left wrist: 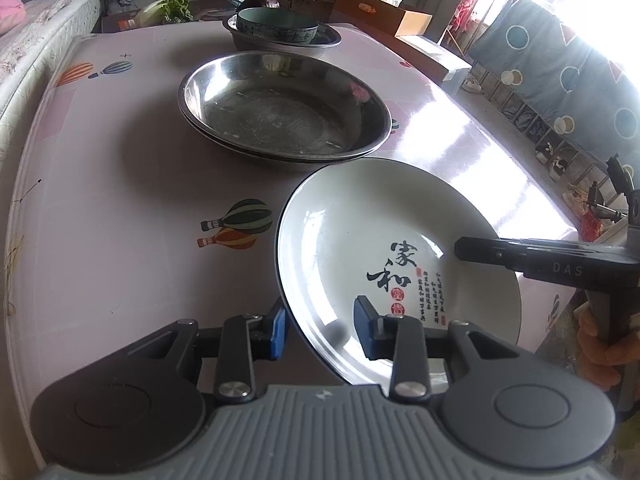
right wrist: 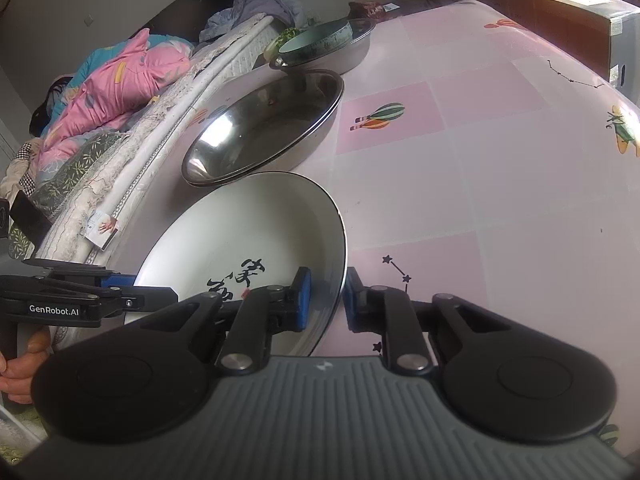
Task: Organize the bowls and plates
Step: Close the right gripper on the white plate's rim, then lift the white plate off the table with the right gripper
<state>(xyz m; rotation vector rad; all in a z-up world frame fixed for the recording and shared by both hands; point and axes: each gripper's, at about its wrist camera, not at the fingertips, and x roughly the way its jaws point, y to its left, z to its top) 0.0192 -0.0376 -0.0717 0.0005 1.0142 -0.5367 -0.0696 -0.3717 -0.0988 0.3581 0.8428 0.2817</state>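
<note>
A white plate with black calligraphy and a dark rim is held tilted over the pink table, between both grippers. My left gripper straddles the plate's near left rim, one blue pad outside and one inside the well. In the right wrist view, my right gripper is clamped across the opposite rim of the plate. Just beyond the plate sit two nested steel bowls. Farther back, a teal bowl stands inside a steel basin.
A bed with pink and blue bedding runs along the table's left side. Cardboard boxes and leafy greens lie past the far edge. A person's hand grips the right handle. The table's right side is bare.
</note>
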